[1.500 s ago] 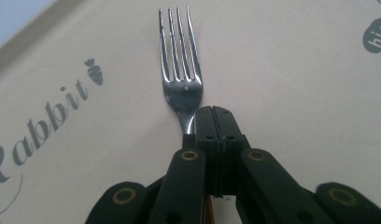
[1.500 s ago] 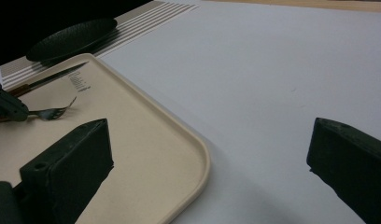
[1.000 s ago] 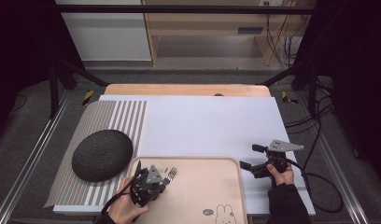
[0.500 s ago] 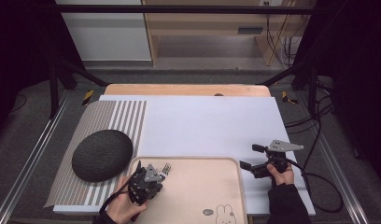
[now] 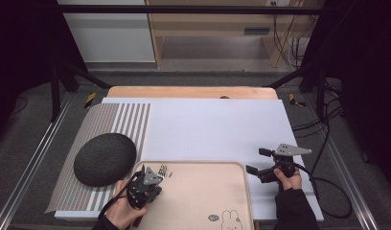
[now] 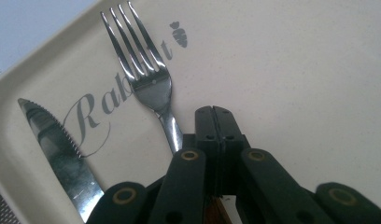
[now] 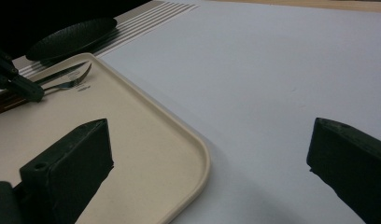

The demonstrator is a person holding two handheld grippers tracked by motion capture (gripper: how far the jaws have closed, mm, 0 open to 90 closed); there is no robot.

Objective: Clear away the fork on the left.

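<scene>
On beige tray, fork lies seemingly just beside closed, empty left gripper

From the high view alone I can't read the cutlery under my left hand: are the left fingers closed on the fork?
Observer: No. In the left gripper view the left gripper has its fingers pressed together with nothing between the tips. The fork lies on the tray just beside them.
Operator: Which way do the tines point?
Observer: Away from the gripper, over the printed word Rabbit.
Operator: And the knife?
Observer: The knife lies flat on the fork's far side, by the tray rim, with its serrated edge toward the fork.
</scene>
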